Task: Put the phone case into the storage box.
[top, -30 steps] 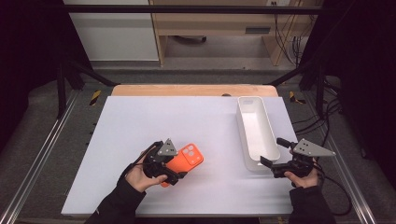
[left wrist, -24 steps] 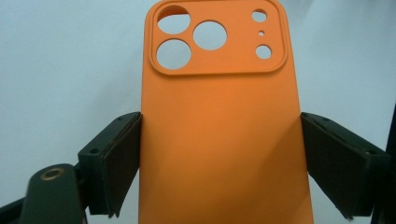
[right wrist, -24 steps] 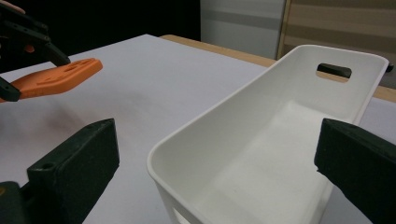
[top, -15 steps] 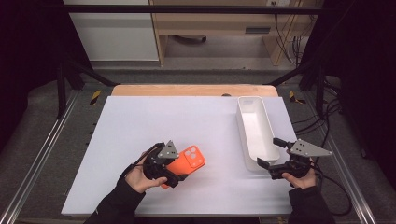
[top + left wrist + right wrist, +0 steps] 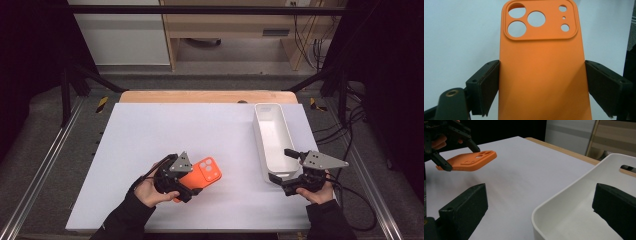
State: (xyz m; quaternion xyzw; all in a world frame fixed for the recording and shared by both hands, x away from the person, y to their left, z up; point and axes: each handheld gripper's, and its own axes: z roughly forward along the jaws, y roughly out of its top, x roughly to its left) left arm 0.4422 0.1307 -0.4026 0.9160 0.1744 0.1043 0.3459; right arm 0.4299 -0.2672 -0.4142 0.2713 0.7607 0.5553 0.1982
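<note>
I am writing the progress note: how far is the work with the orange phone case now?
Done: the left hand-held gripper has clamped the orange phone case and holds it above the table. In hand: the right hand-held gripper, open, straddles the white bin's near wall. Left: probably placing the case inside.

High view looks down on the table [image 5: 150, 130]; both gripper views sit close above it.
</note>
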